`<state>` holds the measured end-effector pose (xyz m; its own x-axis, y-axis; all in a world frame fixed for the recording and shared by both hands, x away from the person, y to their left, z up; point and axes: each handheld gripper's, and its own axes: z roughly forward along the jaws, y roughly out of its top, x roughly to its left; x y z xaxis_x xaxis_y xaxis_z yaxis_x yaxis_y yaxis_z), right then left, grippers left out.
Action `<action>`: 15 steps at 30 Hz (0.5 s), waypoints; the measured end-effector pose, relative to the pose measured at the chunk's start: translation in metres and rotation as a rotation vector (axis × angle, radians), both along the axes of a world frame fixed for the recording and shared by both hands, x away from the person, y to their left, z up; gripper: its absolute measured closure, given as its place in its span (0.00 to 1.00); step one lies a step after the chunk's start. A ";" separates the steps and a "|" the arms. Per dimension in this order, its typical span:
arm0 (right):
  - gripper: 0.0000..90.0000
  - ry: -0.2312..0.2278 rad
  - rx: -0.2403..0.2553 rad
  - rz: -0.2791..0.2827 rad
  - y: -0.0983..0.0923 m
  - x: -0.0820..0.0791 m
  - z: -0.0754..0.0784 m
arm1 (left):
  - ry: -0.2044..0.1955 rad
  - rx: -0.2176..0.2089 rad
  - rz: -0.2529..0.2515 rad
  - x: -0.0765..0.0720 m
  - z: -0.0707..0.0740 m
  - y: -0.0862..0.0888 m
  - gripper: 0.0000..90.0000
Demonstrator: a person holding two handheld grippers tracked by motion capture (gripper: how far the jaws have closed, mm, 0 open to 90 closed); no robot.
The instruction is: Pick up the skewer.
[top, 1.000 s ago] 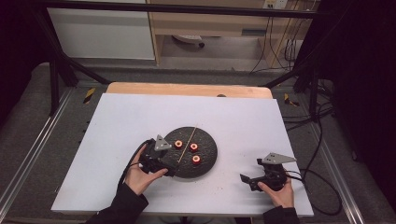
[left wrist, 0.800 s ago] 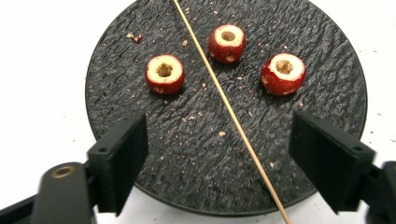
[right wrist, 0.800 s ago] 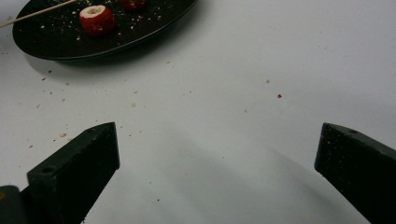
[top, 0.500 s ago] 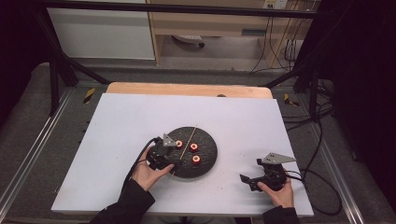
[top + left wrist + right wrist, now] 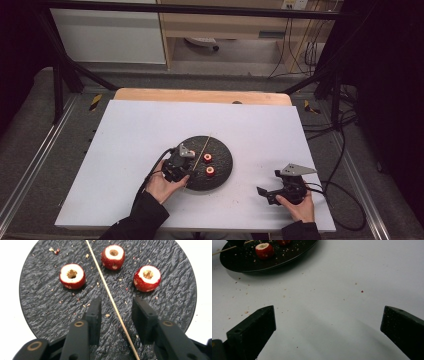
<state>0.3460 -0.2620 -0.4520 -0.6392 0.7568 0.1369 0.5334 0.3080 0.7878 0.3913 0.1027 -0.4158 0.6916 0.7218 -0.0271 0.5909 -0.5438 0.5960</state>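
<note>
A round black slate plate (image 5: 226, 150) (image 5: 45, 302) holds three cored red fruit pieces (image 5: 72, 275) (image 5: 113, 257) (image 5: 147, 278) and a thin wooden skewer (image 5: 203, 152) (image 5: 110, 298) lying across it. My left gripper (image 5: 190, 161) (image 5: 116, 303) hovers low over the plate's near left part. Its jaws have just been closing and stand either side of the skewer, with a gap on both sides, so it is open. My right gripper (image 5: 265, 195) (image 5: 328, 312) rests wide open on the white table to the right of the plate, with nothing between its jaws.
The white tabletop (image 5: 140, 130) carries scattered crumbs near the plate (image 5: 249, 263). A wooden strip (image 5: 200, 95) runs along its far edge. Black cables (image 5: 340, 165) trail off the right side, and metal rails flank the table.
My left hand has shifted slightly right, further onto the plate and over the skewer. The right hand and its gripper have stayed still.
</note>
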 end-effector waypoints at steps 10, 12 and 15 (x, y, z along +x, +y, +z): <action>0.01 -0.002 -0.001 0.003 0.000 0.000 0.000 | 0.035 0.052 0.028 0.001 -0.004 -0.007 0.78; 0.01 0.001 0.001 0.002 0.000 0.000 0.000 | 0.042 0.060 0.031 0.001 -0.005 -0.008 0.80; 0.01 0.001 0.001 0.003 0.000 0.000 0.000 | 0.044 0.072 0.038 0.001 -0.004 -0.009 0.84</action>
